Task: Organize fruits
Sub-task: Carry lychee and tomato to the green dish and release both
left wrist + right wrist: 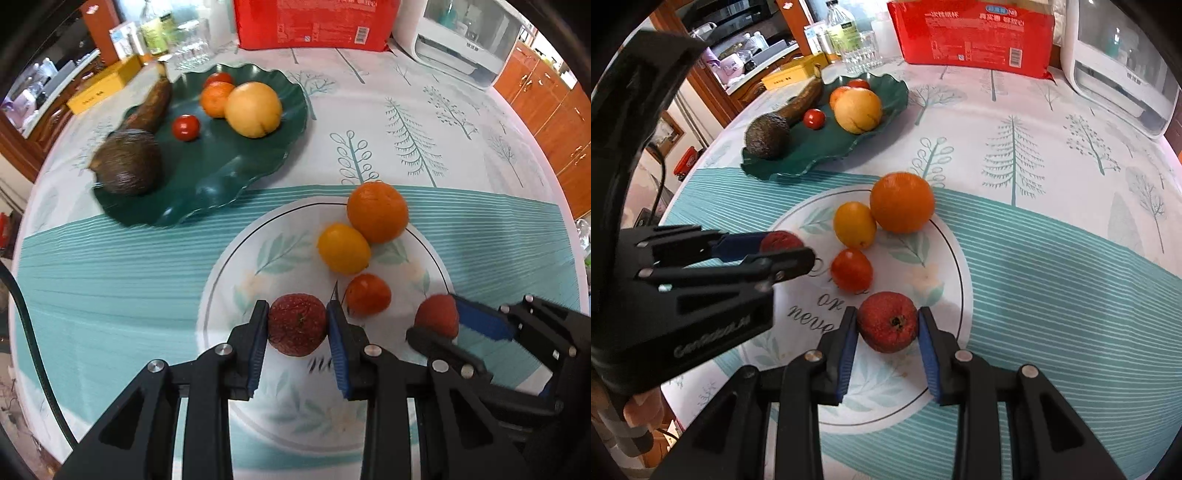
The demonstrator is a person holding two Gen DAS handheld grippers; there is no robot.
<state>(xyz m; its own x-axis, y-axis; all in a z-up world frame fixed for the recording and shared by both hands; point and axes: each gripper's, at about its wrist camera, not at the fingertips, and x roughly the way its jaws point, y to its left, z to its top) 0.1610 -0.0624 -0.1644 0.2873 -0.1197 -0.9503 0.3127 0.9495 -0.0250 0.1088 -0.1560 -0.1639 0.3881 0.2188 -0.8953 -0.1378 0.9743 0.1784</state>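
Fruits: we count two groups on the counter (1052, 258), one on a white plate and one on a green dish.
White plate (236, 266): it lies near the counter's near edge, on the teal striped band of the cloth, and carries a large orange (377, 212), a yellow fruit (343, 248) touching it, an orange-red tomato (368, 295) and two dark red fruits.
Left tongs (297, 325): we see the blue pads pressed on either side of one dark red fruit (296, 324); no gap shows at the pads. Whether this fruit rests on the plate or is lifted off it, we cannot tell.
Right tongs (887, 328): they pinch the second dark red fruit (887, 322), calyx facing the camera, over the plate's right part.
Spacing: both tongs sit side by side, close but apart, with the tomato just beyond and between them.
Green dish (236, 162): a wavy-rimmed dish toward the counter's far left edge, holding a dark avocado (127, 162), a long brown fruit (151, 105), two small red tomatoes, a small orange (216, 98) and a large yellow fruit (253, 109).
Far edge of the counter: a red packet (314, 22) stands in the middle, a white appliance (469, 40) at the far right corner, glasses and a bottle at the far left.
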